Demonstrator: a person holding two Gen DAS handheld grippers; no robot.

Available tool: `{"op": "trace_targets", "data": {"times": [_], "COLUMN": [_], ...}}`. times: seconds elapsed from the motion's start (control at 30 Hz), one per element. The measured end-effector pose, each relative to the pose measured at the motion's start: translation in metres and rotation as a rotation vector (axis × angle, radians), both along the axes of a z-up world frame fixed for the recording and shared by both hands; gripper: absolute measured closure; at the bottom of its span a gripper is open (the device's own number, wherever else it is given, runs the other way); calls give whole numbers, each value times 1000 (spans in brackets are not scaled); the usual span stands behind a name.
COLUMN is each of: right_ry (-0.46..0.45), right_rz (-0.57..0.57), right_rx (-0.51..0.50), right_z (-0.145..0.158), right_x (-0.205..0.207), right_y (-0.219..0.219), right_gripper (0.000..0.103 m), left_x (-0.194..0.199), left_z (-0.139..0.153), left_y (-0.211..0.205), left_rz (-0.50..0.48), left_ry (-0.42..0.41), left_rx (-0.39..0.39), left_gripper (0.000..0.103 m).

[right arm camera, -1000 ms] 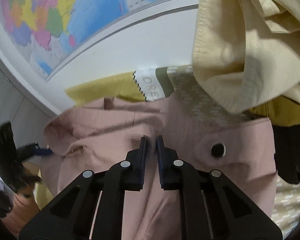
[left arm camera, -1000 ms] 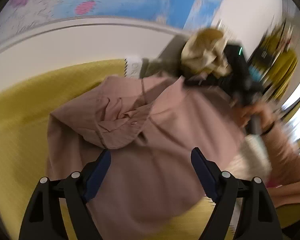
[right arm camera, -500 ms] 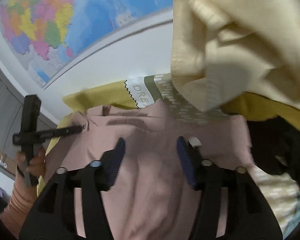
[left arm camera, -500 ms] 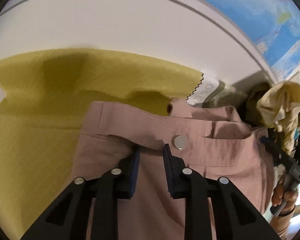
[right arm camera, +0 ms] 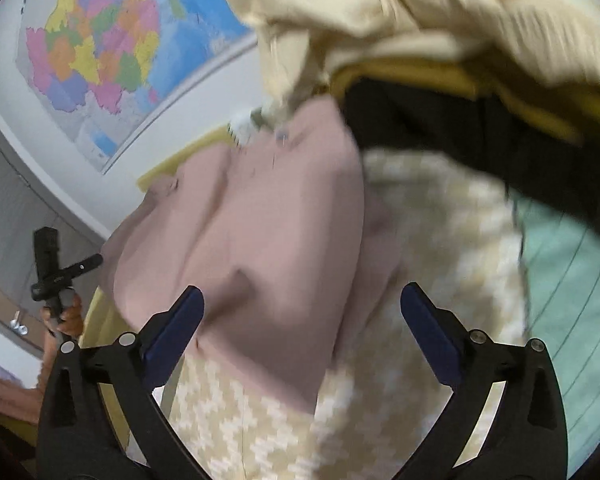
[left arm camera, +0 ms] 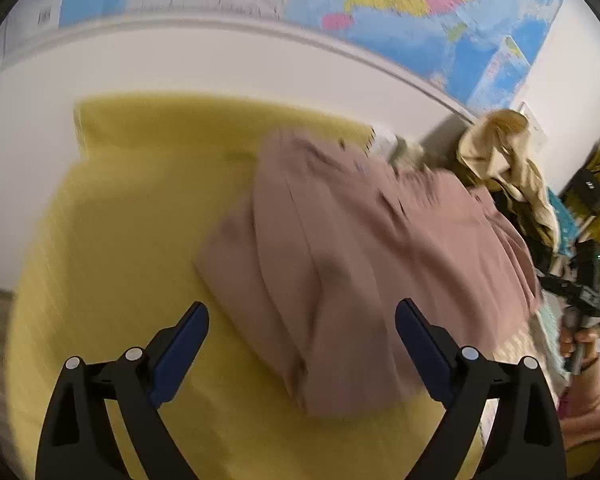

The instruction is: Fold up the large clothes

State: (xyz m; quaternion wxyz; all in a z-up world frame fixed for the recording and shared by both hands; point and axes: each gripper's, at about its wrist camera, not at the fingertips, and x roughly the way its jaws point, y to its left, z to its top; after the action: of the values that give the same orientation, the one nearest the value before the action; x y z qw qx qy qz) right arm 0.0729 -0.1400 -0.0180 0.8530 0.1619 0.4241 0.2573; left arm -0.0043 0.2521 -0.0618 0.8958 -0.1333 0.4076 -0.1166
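The pink garment (left arm camera: 360, 264) is seen lying in a rough bundle across the yellow cover (left arm camera: 112, 248), filling the centre and right of the left wrist view, with its near edge reaching down between the fingers of the left gripper (left arm camera: 302, 344). Those fingers are spread wide and opening further, with nothing pinched: cloth is below and between them, but the pads are not pressed on it. In the right wrist view the same garment is found at centre frame, partly over a beige patterned cloth (right arm camera: 440, 248), and the right gripper (right arm camera: 300, 336) is likewise released, its fingers opening with the pink fabric merely beneath them. A cream garment (right arm camera: 400, 8) is heaped at the upper right, and a wall map (right arm camera: 100, 40) is shown at upper left. The step in hand is judged to be a re-grip for the next fold. It would be done best if two matching corners or edge points were picked, one per gripper, a single layer being pinched cleanly rather than a bunch. The cloth should then be drawn taut and level before it is laid over, and the neighbouring cream pile should be kept clear so nothing is dragged along.
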Motion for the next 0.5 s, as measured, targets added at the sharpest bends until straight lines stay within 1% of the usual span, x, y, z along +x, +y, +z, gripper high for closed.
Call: {"op": "trace_targets", "data": {"times": [0.03, 0.1, 0.17, 0.2, 0.23, 0.27, 0.3, 0.33, 0.37, 0.4, 0.47, 0.5], "right_ry": [-1, -22, -44, -37, -57, -63, -57, -57, -87, -113, -140, -186], "right_rz": [16, 39, 46, 54, 48, 67, 72, 79, 83, 75, 65, 65], "right_rx": [2, -16, -61, -45, -48, -51, -53, -41, -28, -26, 51, 77], "right_z": [-4, -8, -14, -19, -17, -15, -14, -10, 1, 11, 34, 53], "right_x": [-5, -10, -10, -7, -8, -7, -6, -7, -12, -16, -27, -39], "right_y": [3, 15, 25, 29, 31, 36, 37, 37, 35, 30, 13, 4], "right_gripper": [6, 6, 6, 10, 26, 56, 80, 83, 86, 91, 95, 96], "left_x": [-5, -9, -6, 0, 4, 7, 8, 8, 7, 4, -9, -14], "left_z": [-3, -10, -19, -23, -27, -27, -26, -23, -19, -15, -2, 2], "left_y": [-4, -19, -25, -28, -30, -33, -35, -37, -34, -31, -21, -19], "left_rz": [-17, -45, -57, -48, -39, -19, -7, 3, 16, 20, 29, 26], "left_ry": [-6, -16, 17, 38, 56, 54, 50, 56, 65, 63, 39, 32], "left_rx": [9, 71, 42, 33, 22, 24, 21, 7, -28, -62, -139, -169], "left_gripper": [11, 9, 10, 15, 21, 35, 64, 74, 82, 87, 89, 90]}}
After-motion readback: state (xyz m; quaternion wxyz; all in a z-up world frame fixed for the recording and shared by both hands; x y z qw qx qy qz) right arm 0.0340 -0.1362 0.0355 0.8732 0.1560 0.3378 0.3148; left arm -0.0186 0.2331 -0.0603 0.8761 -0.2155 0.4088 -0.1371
